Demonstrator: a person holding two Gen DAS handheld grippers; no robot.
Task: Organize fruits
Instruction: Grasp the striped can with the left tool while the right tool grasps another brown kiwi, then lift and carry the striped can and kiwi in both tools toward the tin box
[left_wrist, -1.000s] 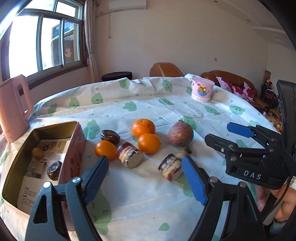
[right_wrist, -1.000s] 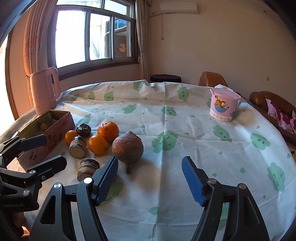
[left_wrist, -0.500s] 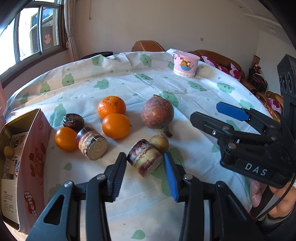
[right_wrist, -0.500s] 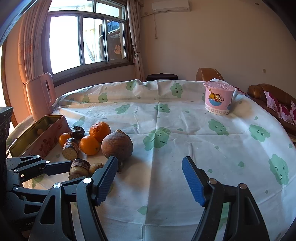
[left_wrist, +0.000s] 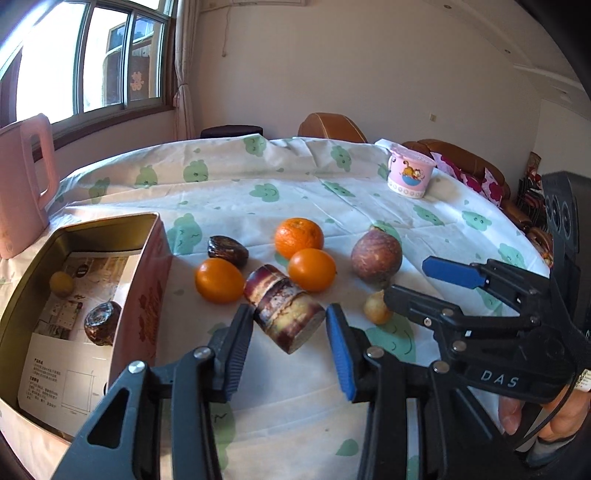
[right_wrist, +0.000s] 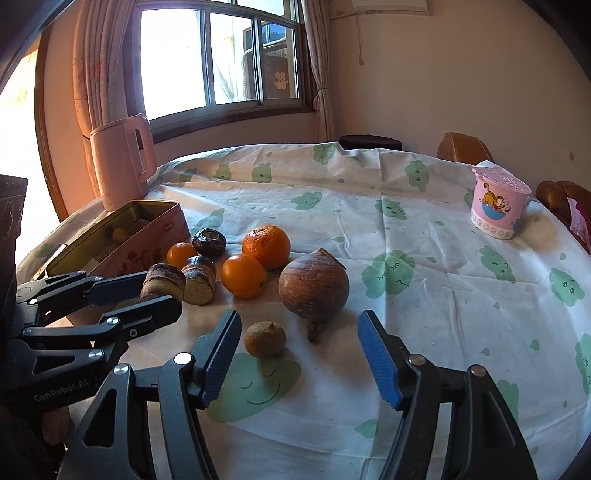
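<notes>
My left gripper (left_wrist: 290, 325) is shut on a sugarcane piece (left_wrist: 290, 319) and holds it lifted above the cloth; it also shows in the right wrist view (right_wrist: 162, 282). A second sugarcane piece (right_wrist: 199, 275) lies beside several oranges (left_wrist: 312, 269), a dark water chestnut (left_wrist: 227, 251), a round brown root (right_wrist: 314, 288) and a small brownish fruit (right_wrist: 265, 339). My right gripper (right_wrist: 299, 354) is open, low over the cloth, with the small fruit just ahead of its left finger. The open pink tin (left_wrist: 147, 280) at the left holds a small yellow fruit and a dark one.
A pink kettle (right_wrist: 122, 158) stands behind the tin. A pink cartoon cup (right_wrist: 498, 210) stands at the far right of the round table. Chairs and a sofa lie beyond the table's far edge.
My left gripper closed on the near sugarcane piece and lifted it off the cloth, swinging toward the tin. My right gripper moved closer to the small fruit and the root.
</notes>
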